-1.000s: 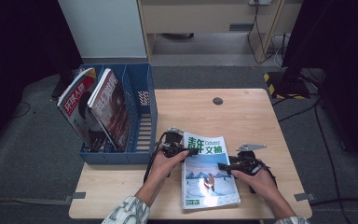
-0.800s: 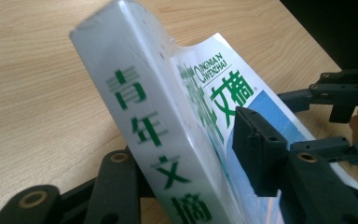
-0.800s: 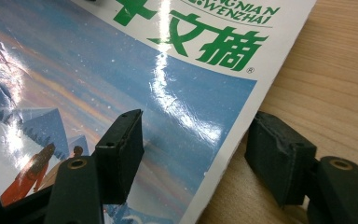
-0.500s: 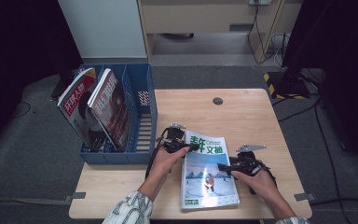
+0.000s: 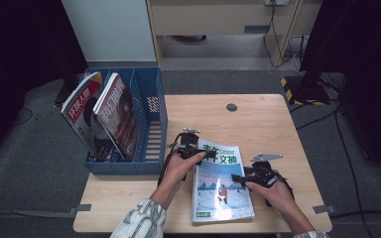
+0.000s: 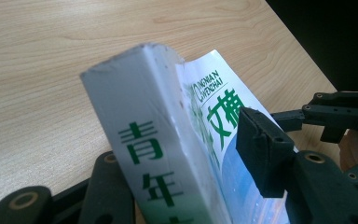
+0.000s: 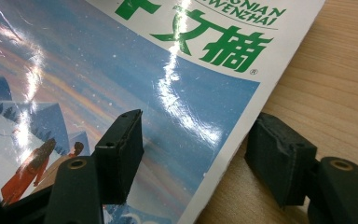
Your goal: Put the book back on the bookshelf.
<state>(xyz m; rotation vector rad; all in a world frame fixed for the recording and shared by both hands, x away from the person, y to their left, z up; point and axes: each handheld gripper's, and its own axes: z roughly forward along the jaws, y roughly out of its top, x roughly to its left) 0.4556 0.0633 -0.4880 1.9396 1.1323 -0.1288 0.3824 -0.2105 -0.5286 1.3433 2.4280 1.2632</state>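
Left gripper (image 6: pixel 186 186) jaws had just been opening, half spread; the magazine (image 5: pixel 222 181) spine sat between them, one pad over the cover, contact unclear. Right gripper (image 7: pixel 200 154) jaws half apart, straddling the magazine's right edge, one pad above the cover, the other beside it over the table (image 5: pixel 268 124), neither visibly pressing. Magazine lay on the table's near part, just right of the blue file rack (image 5: pixel 151 129) holding two upright magazines (image 5: pixel 104 119).

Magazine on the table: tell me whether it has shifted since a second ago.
No. In the high view the magazine lies as before, its top edge the same way off the table's dark round hole.
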